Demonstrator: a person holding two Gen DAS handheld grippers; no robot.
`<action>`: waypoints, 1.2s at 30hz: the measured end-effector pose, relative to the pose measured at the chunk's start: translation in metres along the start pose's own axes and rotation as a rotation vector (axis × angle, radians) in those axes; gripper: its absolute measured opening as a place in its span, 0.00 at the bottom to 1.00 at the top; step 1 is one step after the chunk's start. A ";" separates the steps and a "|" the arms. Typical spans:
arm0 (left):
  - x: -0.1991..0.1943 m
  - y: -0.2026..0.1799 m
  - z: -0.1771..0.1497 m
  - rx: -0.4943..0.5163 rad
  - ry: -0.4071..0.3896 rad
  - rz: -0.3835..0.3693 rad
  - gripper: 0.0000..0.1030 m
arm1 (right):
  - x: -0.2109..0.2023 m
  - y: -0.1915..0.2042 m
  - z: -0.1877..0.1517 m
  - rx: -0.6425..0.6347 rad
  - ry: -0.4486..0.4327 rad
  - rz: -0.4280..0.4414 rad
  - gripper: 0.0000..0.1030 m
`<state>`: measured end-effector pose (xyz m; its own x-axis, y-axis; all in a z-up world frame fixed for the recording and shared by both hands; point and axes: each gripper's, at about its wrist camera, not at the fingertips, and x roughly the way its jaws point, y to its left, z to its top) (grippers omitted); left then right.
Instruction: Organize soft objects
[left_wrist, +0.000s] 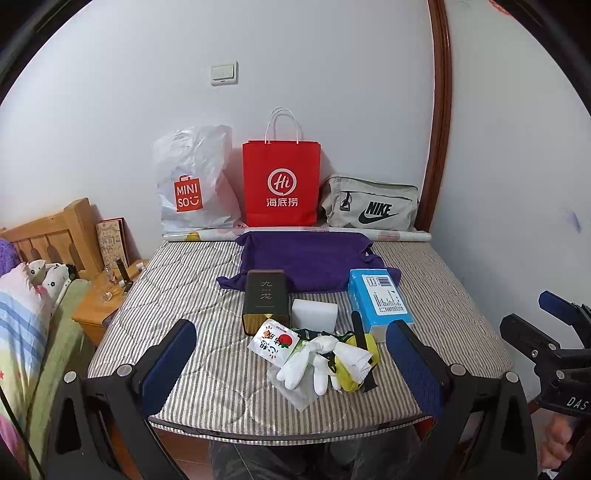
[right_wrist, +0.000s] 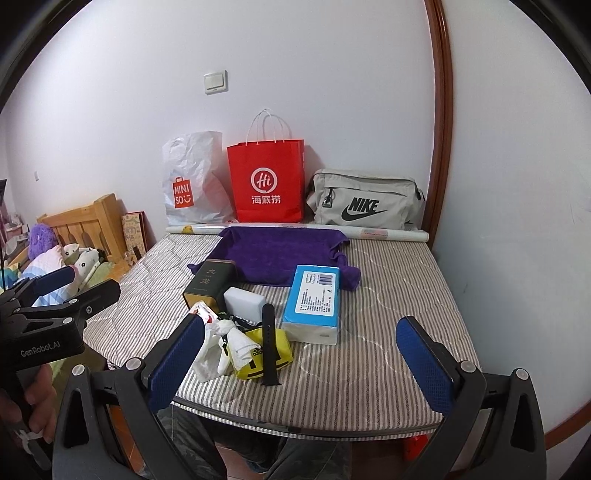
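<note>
A purple towel (left_wrist: 306, 260) (right_wrist: 275, 254) lies spread at the back of the striped mattress (left_wrist: 184, 295) (right_wrist: 388, 295). In front of it sit a white sponge block (left_wrist: 314, 313) (right_wrist: 243, 301), a blue tissue pack (left_wrist: 380, 299) (right_wrist: 314, 301), white gloves (left_wrist: 317, 360) (right_wrist: 231, 345), a yellow pouch (right_wrist: 273, 350) (left_wrist: 352, 380) and a red-and-white snack packet (left_wrist: 273, 341). My left gripper (left_wrist: 291, 365) is open, just short of the pile. My right gripper (right_wrist: 299, 362) is open above the mattress's near edge, right of the pile.
A dark tea tin (left_wrist: 266, 297) (right_wrist: 210, 286) and a black watch strap (right_wrist: 267, 347) lie among the items. A MINISO bag (left_wrist: 192, 184), a red paper bag (left_wrist: 281, 184) and a grey Nike bag (left_wrist: 369, 203) stand against the wall. A wooden nightstand (left_wrist: 96, 306) stands left.
</note>
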<state>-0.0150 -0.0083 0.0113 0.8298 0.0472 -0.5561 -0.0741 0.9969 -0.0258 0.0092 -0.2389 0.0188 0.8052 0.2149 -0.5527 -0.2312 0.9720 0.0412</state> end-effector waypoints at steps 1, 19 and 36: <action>0.000 0.000 0.000 0.001 -0.001 -0.001 1.00 | 0.000 0.000 -0.001 0.000 -0.001 0.000 0.99; -0.001 0.004 -0.004 -0.004 -0.002 0.005 1.00 | -0.002 0.004 -0.002 -0.009 0.001 0.006 0.99; -0.002 0.007 -0.009 -0.008 0.001 0.011 1.00 | 0.001 0.009 -0.007 -0.024 0.004 0.022 0.99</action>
<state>-0.0217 -0.0014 0.0046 0.8284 0.0585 -0.5571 -0.0881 0.9958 -0.0264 0.0043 -0.2310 0.0128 0.7975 0.2354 -0.5556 -0.2617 0.9646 0.0330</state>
